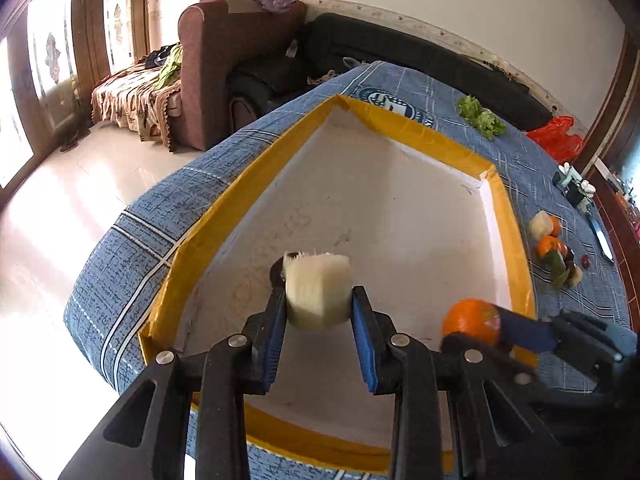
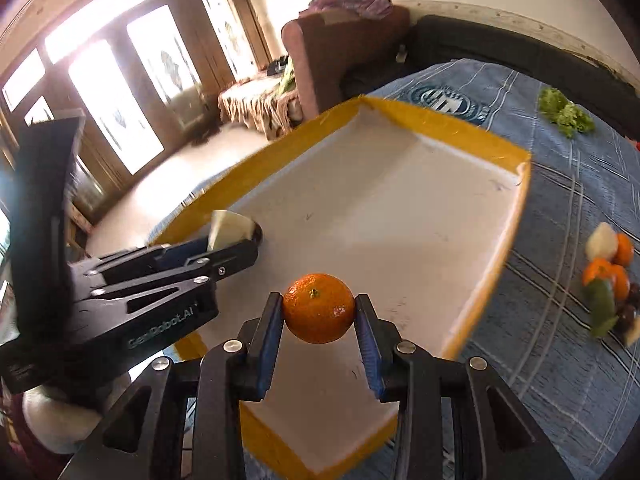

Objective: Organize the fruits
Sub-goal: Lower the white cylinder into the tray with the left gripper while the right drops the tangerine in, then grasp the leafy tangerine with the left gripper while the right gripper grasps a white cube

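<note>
1. I hold a pale cut fruit chunk (image 1: pixel 318 292) in my left gripper (image 1: pixel 320 300). Its jaws stand narrow, with both blue pads pressed against the chunk's sides. The chunk hangs above the white floor of the tray (image 1: pixel 400 208), toward the tray's near-left part.
2. I hold a mandarin (image 2: pixel 319 307) in my right gripper (image 2: pixel 319 312). The jaws are clamped on its two sides, stem end facing the camera. It sits above the tray's near end, clear of the floor.
3. From the right wrist view, the left gripper (image 2: pixel 236 246) is to the left of the mandarin, near it but apart.
4. The tray has a yellow-taped rim and rests on a blue patterned cloth (image 1: pixel 132 264) covering the table.
5. A cluster of remaining fruit (image 2: pixel 610 280) lies on the cloth to the right of the tray: orange pieces, a pale piece, a green piece and small dark ones.
6. A leafy green bunch (image 1: pixel 480 118) lies on the cloth beyond the tray's far right corner.
7. A brown armchair (image 1: pixel 232 72) stands behind the table.
</note>
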{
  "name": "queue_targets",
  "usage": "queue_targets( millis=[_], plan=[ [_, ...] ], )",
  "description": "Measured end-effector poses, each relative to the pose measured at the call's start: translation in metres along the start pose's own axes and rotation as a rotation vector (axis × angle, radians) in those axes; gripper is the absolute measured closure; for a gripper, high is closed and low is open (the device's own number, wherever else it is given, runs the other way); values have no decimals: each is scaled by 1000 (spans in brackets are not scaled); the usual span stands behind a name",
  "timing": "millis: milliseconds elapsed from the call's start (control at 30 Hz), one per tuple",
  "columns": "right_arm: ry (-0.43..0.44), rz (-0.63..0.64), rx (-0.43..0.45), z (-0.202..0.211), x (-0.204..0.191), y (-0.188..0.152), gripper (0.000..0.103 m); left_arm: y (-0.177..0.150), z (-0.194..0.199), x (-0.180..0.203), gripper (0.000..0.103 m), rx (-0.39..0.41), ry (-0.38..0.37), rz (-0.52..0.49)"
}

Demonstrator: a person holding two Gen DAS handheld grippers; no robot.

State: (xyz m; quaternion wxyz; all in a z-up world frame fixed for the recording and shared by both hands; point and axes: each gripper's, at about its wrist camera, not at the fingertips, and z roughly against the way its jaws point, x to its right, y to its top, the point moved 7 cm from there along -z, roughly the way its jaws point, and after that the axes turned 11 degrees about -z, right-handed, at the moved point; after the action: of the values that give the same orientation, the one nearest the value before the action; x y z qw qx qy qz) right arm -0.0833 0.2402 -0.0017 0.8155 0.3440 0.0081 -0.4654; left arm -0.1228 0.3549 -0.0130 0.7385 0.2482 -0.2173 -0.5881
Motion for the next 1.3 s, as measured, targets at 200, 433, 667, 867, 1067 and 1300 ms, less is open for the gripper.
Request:
queue_targets(
  millis=[200,433,667,867,1067,1300],
  plan=[
    [-29,18,-19,-16,-5,-5,61,1,14,-13,64,42,-32,47],
    [-20,-12,53,17,3,3,60,9,48,-13,52,120,-39,79],
    [-104,-179,181,87,93,3,60,19,71,35,41,159,-110,-20],
    [-234,-414,245,146,215,-7,60,20,62,104,40,119,-242,-120],
    [-291,-466,242,139,266,-2,60,11,48,159,40,55,-299,-217],
    [-262,-510,211,106,295,1,61,18,33,186,40,25,-290,-248]
  ],
)
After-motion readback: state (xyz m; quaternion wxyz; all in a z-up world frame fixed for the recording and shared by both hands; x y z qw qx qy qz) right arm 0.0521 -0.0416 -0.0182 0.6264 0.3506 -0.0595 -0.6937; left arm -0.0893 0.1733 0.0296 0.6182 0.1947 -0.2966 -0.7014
